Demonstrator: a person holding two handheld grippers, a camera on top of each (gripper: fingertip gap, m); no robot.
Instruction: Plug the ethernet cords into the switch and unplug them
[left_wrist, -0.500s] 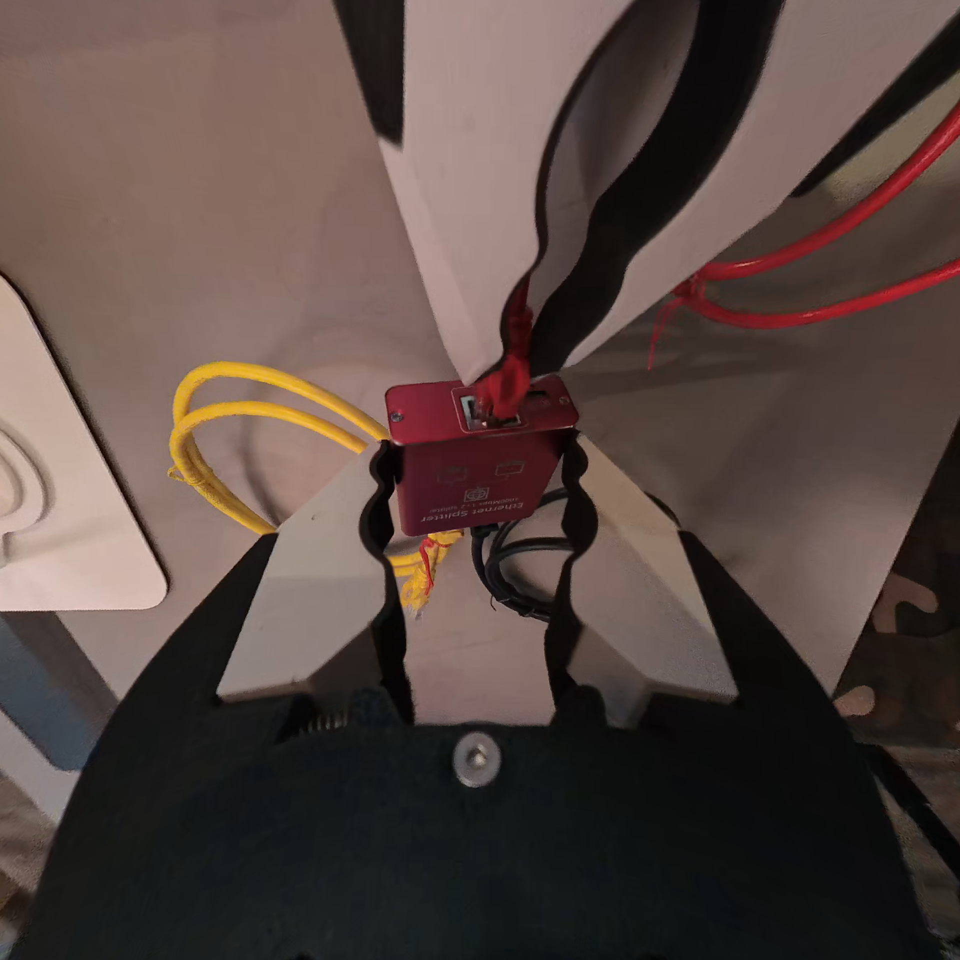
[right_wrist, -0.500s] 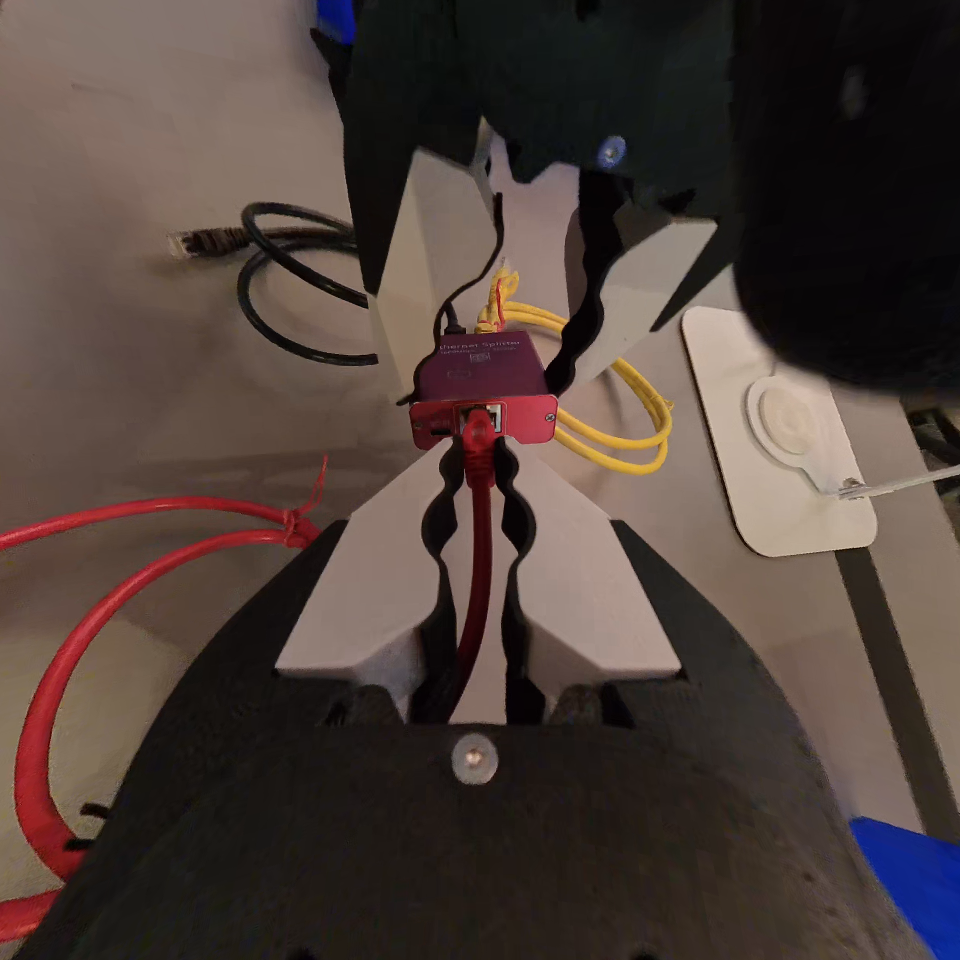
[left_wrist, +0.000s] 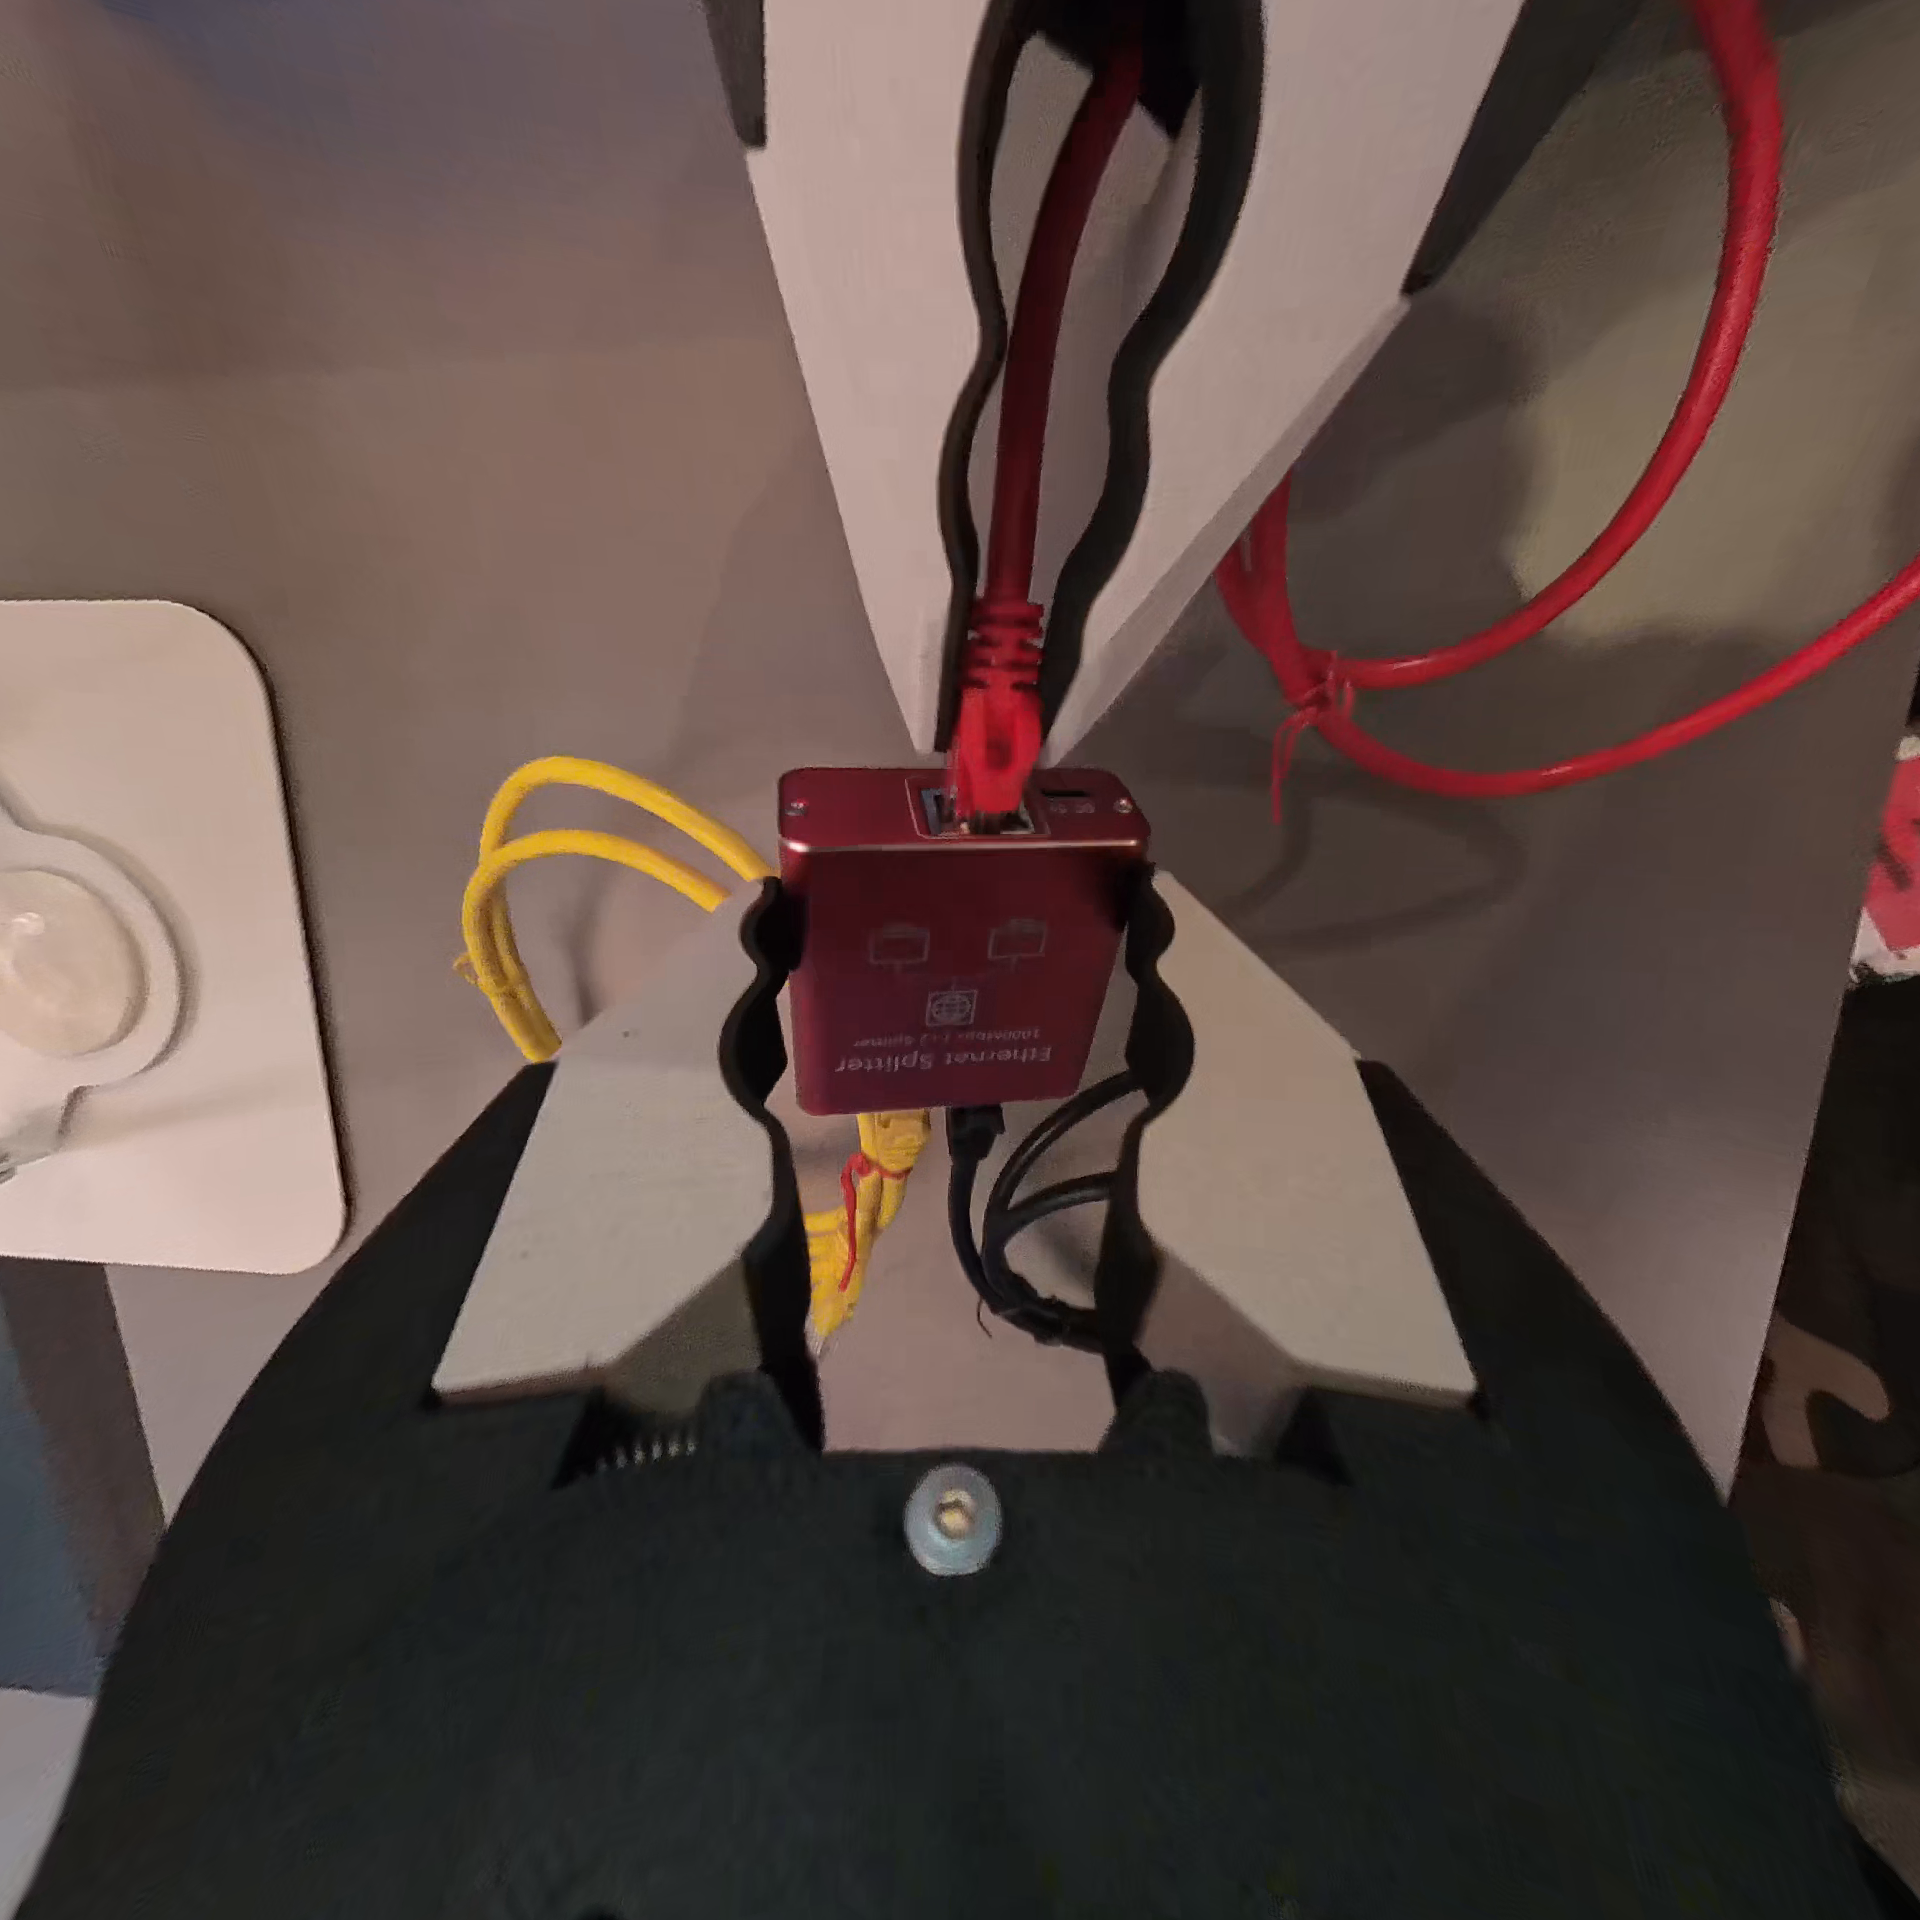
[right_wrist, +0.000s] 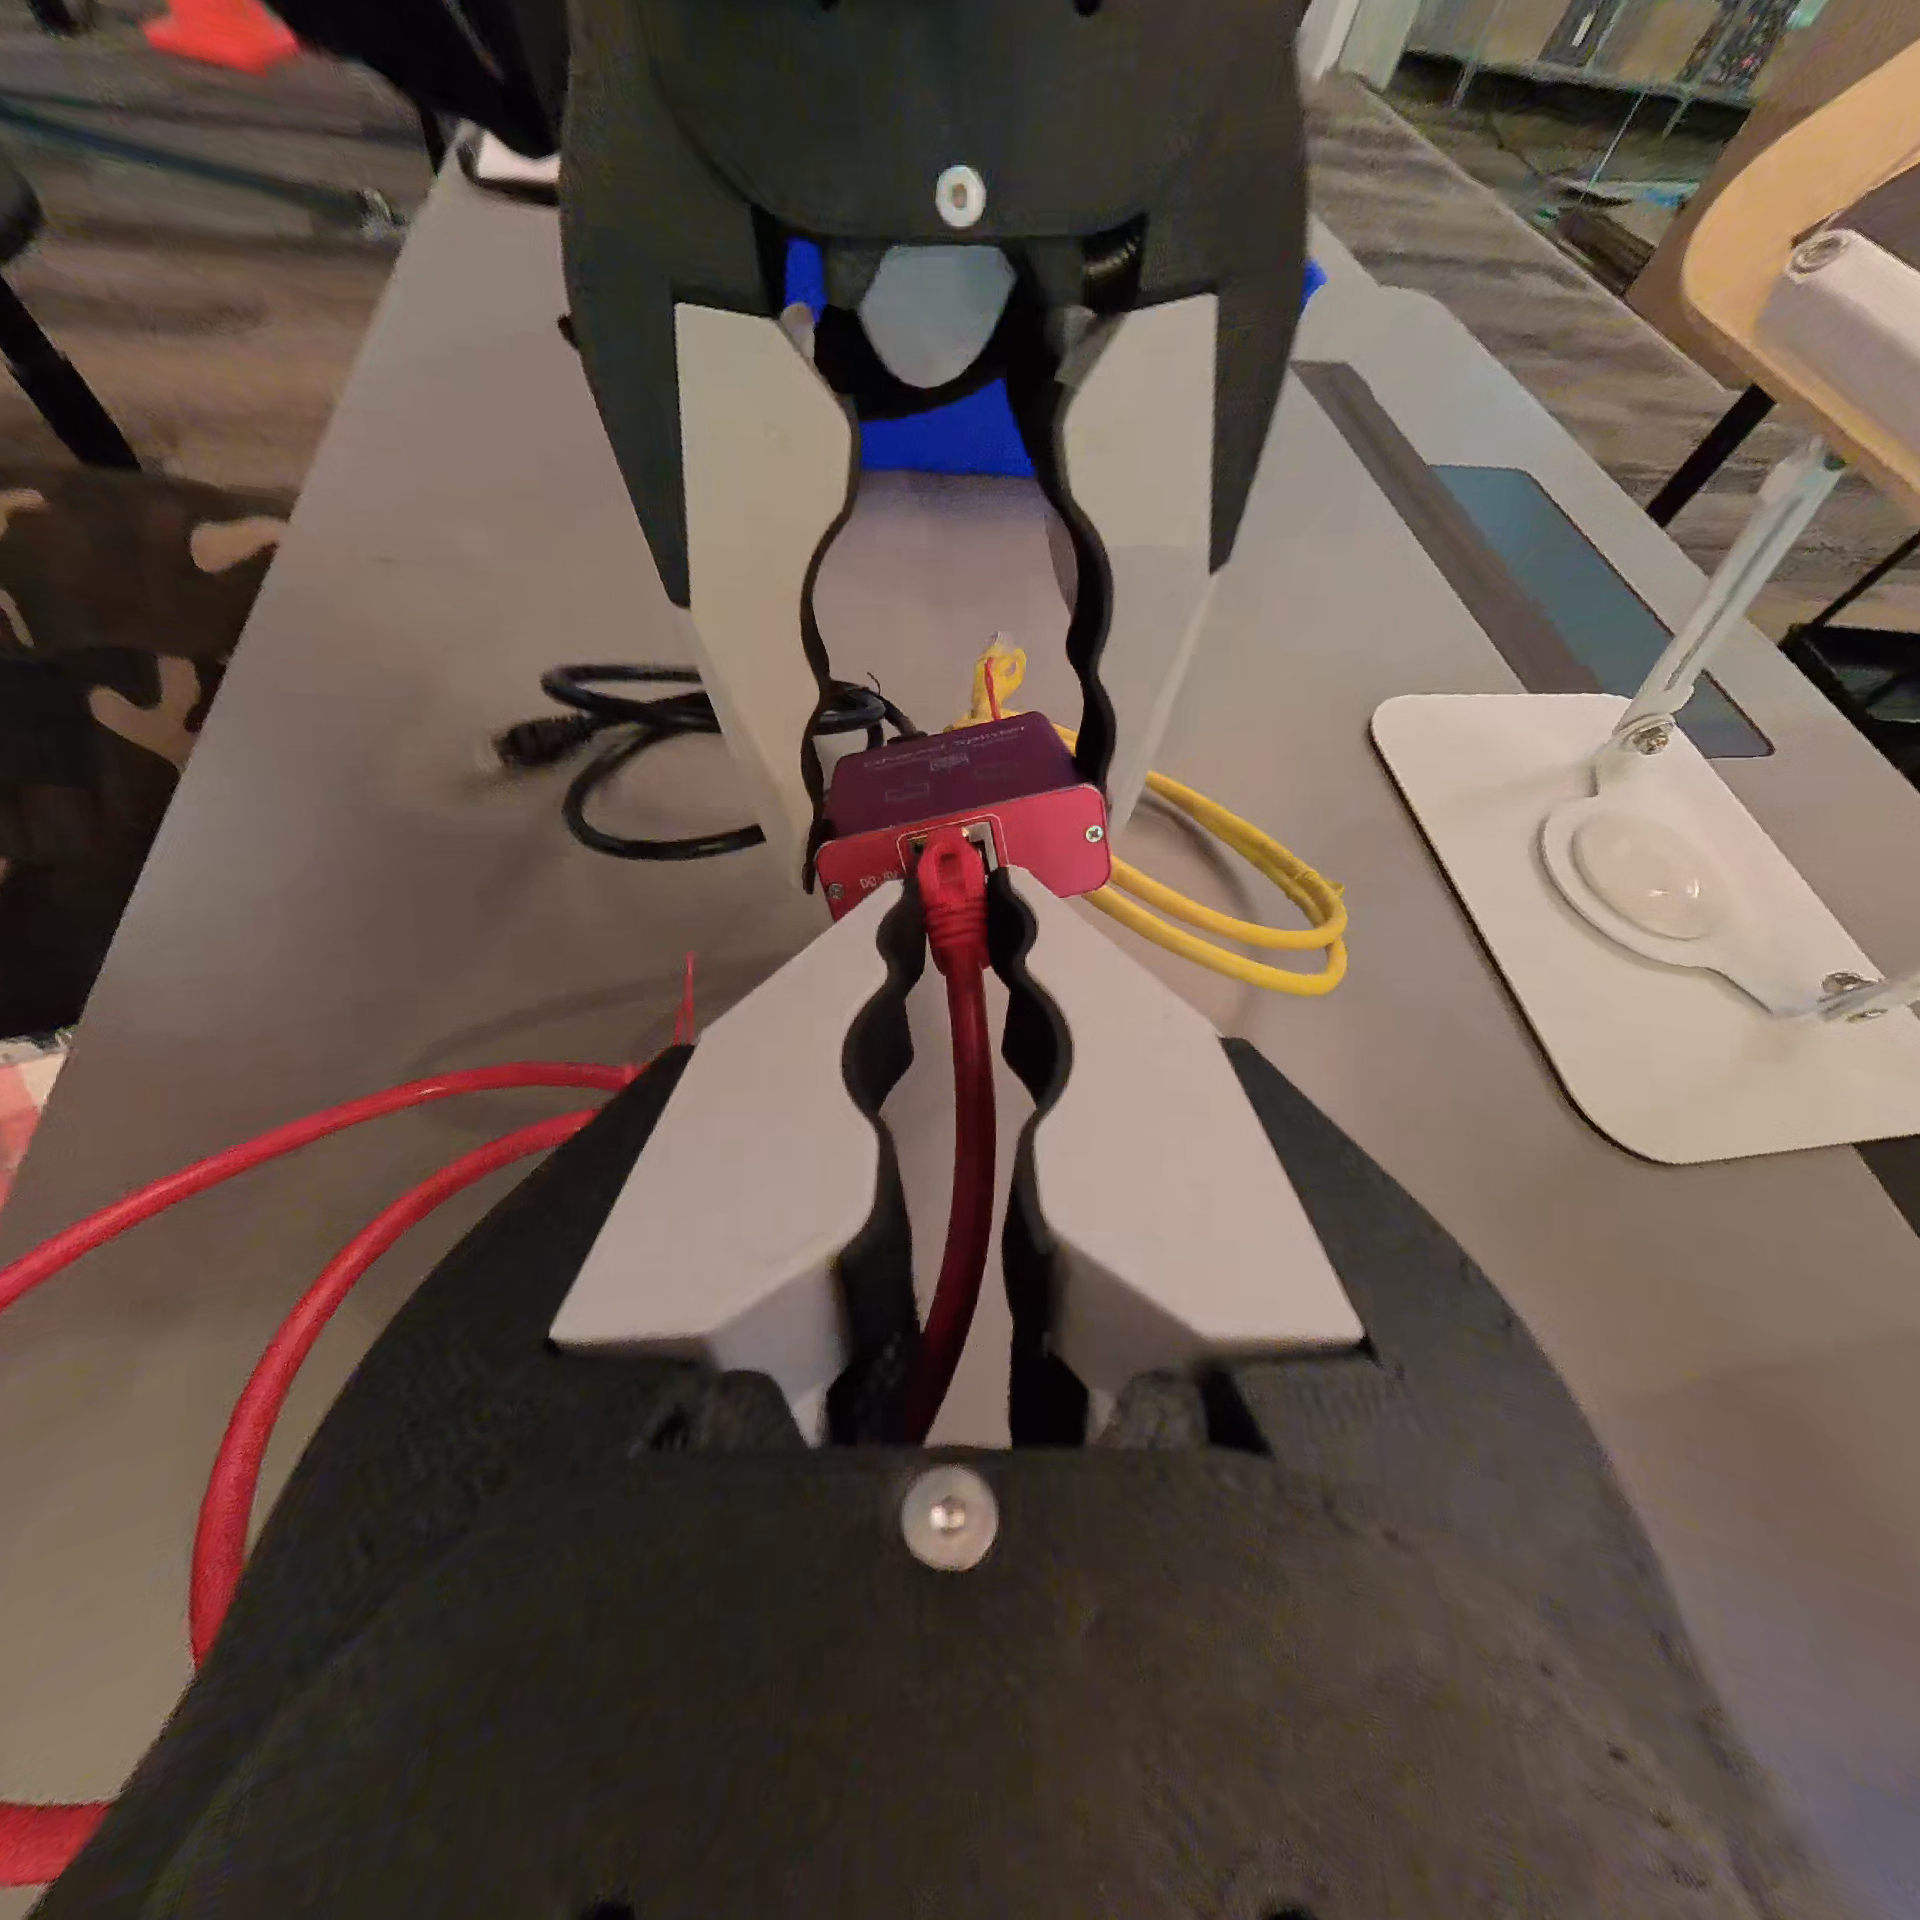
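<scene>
Two grippers meet at the red switch (left_wrist: 961, 956), held just above the grey table (right_wrist: 436, 644). Left gripper (left_wrist: 961, 940) clamped on the switch's two sides. Right gripper (right_wrist: 956, 914) closed around the red cord (right_wrist: 961, 1143), whose plug sits in the port on the switch's front face. Rest of the red cord loops on the table at right in the left wrist view. Yellow cord (right_wrist: 1226, 914) coiled beside the switch, black cord (right_wrist: 644, 769) on the other side. White lamp base (right_wrist: 1662, 935) well off to the side.
</scene>
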